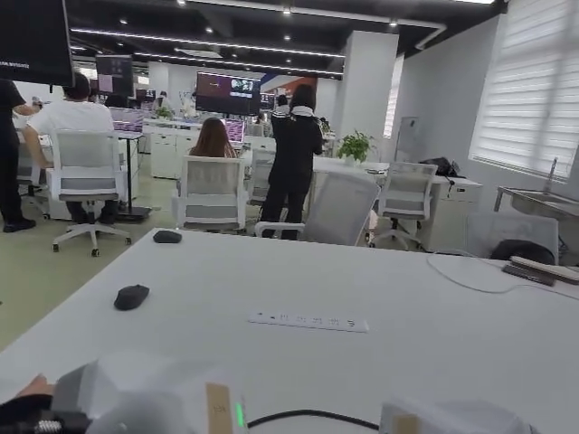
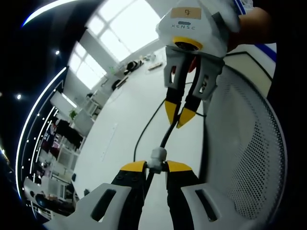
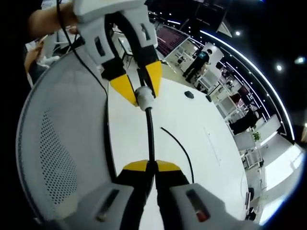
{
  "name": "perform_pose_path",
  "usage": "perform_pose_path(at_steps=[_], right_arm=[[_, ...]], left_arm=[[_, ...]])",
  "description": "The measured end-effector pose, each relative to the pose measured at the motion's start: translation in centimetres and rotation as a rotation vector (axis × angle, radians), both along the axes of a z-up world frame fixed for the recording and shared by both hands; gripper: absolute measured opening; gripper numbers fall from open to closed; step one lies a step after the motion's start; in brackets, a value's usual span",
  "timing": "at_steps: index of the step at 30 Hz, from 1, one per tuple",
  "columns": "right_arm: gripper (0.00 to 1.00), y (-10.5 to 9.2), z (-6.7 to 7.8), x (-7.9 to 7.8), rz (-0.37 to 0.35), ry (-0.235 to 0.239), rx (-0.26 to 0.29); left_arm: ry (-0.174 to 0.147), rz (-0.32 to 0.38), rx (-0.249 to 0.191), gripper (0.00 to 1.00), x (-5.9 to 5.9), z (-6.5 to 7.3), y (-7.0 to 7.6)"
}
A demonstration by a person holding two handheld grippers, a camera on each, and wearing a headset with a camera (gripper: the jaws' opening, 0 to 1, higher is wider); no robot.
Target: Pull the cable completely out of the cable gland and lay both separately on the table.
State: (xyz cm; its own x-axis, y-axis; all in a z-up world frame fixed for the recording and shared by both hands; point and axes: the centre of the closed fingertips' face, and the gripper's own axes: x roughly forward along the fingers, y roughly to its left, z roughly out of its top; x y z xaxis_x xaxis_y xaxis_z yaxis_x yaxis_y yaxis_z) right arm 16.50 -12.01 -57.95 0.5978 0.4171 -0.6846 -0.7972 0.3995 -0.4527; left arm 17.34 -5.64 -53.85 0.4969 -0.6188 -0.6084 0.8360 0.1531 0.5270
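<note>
In the left gripper view my left gripper is shut on the small white cable gland. A black cable runs out of the gland to my right gripper, which is shut on it a short way off. In the right gripper view my right gripper pinches the cable, which leads straight up into the gland held by the left gripper. The cable's free length trails over the white table. In the head view a stretch of cable shows at the bottom edge.
On the white table lie a white power strip, a black mouse and another dark mouse. A white mesh chair back is close beside the grippers. Office chairs and several people are beyond the table.
</note>
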Motion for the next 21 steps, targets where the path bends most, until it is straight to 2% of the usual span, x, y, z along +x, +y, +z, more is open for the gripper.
perform_pose_path(at_steps=[6,10,14,16,19,21], right_arm=[[0.03,-1.1,-0.7,-0.3,-0.026,0.023,-0.016],[0.06,-0.8,-0.6,-0.2,-0.030,0.021,-0.008],[0.16,0.7,0.4,0.5,-0.024,-0.002,0.034],[0.14,2.3,0.6,0.6,0.025,-0.002,0.045],[0.18,3.6,1.0,1.0,0.052,-0.020,0.036],[0.15,4.7,1.7,0.9,0.091,-0.034,0.061]], left_arm=[[0.000,-0.006,-0.007,0.16,0.1,0.0,-0.4],[0.000,-0.007,0.001,0.16,0.1,-0.2,-0.4],[0.009,-0.009,-0.006,0.16,0.0,-0.3,-0.5],[0.013,-0.013,-0.004,0.16,-0.1,-0.5,-0.5],[0.012,-0.012,0.001,0.16,-0.1,-0.6,-0.4],[0.014,-0.012,-0.004,0.16,-0.1,-0.5,-0.3]])
